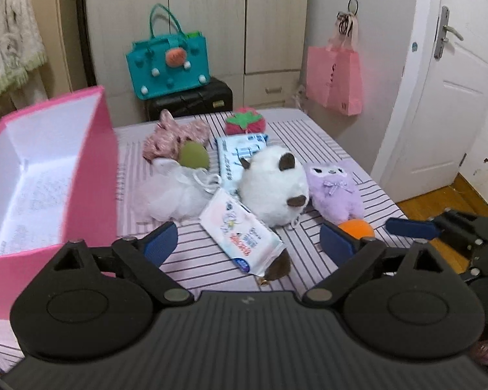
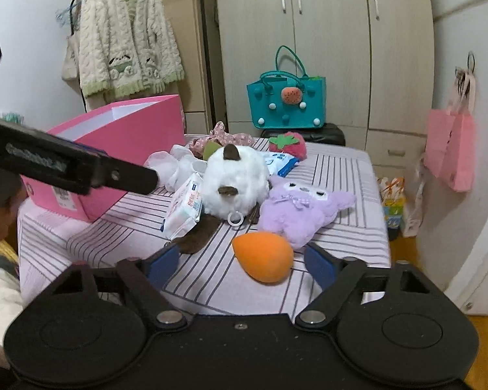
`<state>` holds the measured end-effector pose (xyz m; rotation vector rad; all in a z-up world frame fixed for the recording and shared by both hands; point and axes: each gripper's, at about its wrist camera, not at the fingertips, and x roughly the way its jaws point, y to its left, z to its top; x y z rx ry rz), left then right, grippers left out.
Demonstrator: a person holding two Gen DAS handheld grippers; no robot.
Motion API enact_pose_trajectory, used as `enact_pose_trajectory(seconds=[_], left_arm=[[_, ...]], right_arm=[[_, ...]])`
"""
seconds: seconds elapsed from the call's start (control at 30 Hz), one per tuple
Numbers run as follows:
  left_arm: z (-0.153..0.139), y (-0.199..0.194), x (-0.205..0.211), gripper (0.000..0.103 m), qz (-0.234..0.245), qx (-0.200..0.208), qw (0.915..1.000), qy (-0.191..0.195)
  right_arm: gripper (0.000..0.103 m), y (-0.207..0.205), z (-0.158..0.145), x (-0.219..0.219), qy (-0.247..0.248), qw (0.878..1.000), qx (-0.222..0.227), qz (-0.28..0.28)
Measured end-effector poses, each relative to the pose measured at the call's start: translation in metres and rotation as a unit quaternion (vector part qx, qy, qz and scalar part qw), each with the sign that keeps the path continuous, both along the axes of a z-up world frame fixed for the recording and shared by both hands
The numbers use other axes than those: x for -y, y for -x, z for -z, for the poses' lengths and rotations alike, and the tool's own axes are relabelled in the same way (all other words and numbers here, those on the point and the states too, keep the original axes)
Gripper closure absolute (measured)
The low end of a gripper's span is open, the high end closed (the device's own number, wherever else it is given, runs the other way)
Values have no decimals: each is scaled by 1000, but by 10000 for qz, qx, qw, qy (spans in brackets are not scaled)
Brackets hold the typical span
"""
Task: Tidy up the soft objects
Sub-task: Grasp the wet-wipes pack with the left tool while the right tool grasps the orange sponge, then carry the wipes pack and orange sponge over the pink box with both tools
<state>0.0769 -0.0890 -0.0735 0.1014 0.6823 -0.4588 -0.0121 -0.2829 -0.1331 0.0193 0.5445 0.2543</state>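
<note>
On the striped desk (image 2: 341,175) the soft things lie heaped. The right gripper (image 2: 242,261) has its jaws spread on either side of an orange egg-shaped sponge (image 2: 263,256), pads clear of it. The left gripper (image 1: 249,245) is wide apart over a wipes packet (image 1: 240,230), not touching it. From the packet, the white plush cat (image 1: 273,185) sits at 1 o'clock, the purple plush (image 1: 335,188) at 2 o'clock, the mesh pouf (image 1: 172,195) at 10 o'clock. The open pink box (image 1: 94,175) stands at 9 o'clock.
</note>
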Motion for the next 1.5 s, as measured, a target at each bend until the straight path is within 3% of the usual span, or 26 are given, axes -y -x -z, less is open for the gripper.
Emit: enact_pose_trajectory(seconds=[0.13, 0.33, 0.57, 0.63, 0.87, 0.97, 1.03, 1.13, 1.5], left_arm=[[14, -18, 11, 17, 111, -375, 9992, 93], [35, -35, 18, 34, -251, -333, 9990, -175], [51, -57, 0, 34, -506, -1159, 9906, 512], [53, -58, 0, 33, -680, -1066, 9906, 514], [55, -56, 6, 31, -734, -945, 9920, 411], [55, -52, 6, 38, -788, -856, 9924, 409], [55, -50, 4, 54, -788, -792, 9926, 473], [56, -48, 0, 61, -827, -769, 9920, 559], [52, -37, -9, 63, -647, -833, 9938, 348]], right_arm=[[30, -15, 15, 7, -224, 9997, -95, 85], [38, -29, 27, 7, -122, 9996, -186, 150], [41, -31, 29, 13, -376, 9990, -240, 105], [49, -31, 29, 13, -375, 9990, -216, 127], [52, -30, 31, 16, -449, 9987, -146, 180], [52, -28, 31, 15, -407, 9989, -142, 160], [52, -28, 30, 16, -397, 9990, -142, 163], [52, -27, 30, 16, -376, 9990, -163, 173], [53, -20, 20, 12, -101, 9989, -391, 244]])
